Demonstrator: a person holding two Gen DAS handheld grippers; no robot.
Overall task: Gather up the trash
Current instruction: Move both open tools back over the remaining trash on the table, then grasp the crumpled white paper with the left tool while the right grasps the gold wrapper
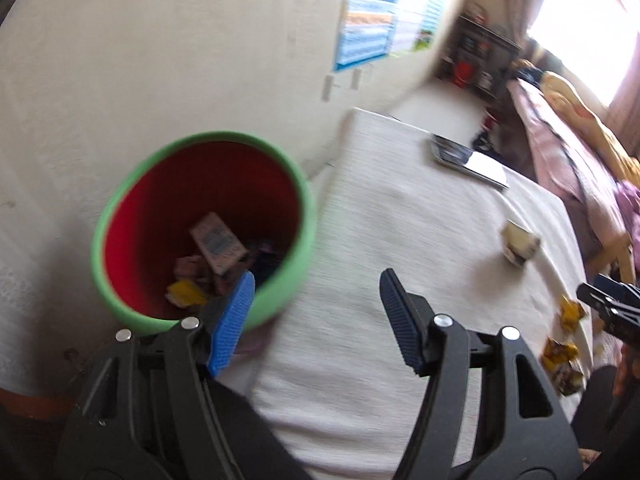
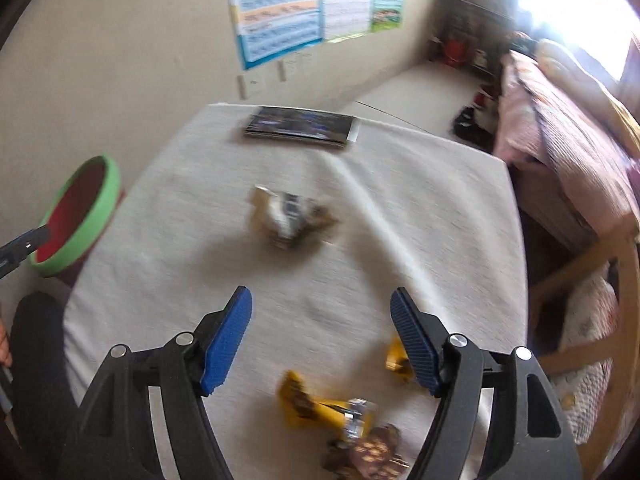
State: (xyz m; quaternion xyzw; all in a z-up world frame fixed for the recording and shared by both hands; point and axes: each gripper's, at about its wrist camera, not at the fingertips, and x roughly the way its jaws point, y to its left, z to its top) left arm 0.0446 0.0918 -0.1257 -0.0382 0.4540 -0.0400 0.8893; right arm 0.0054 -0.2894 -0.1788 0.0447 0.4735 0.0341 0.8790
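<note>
Left wrist view: the left gripper is held with jaws apart and empty beside the bin at ten o'clock, while the right gripper is spread, gripping nothing, with wrappers lying at six o'clock on the table.

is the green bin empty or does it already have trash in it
Not empty. The left wrist view looks down into the green bin: a white carton, a yellow wrapper and other blurred scraps lie at the bottom, well below the rim.
</note>
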